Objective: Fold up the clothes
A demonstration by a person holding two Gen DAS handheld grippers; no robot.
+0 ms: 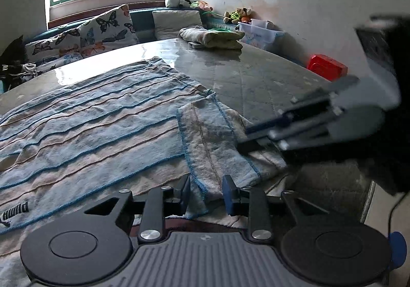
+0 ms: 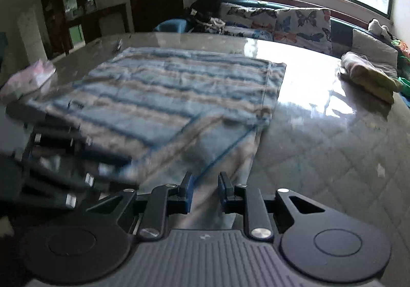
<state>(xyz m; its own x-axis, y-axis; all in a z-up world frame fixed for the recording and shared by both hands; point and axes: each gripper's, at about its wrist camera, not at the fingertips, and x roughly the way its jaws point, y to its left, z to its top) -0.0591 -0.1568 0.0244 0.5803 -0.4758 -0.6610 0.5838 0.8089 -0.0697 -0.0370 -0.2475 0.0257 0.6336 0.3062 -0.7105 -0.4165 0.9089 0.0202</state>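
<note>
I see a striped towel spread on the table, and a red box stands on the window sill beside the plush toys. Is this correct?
Not quite. The striped towel does lie spread on the table, but the red box is not on the window sill; it sits by the wall past the table's right edge, as the left wrist view shows.

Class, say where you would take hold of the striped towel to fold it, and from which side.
Grip the striped towel at its turned-back near corner flap, approaching from the near table edge: that flap already lifts off the flat cloth.
</note>
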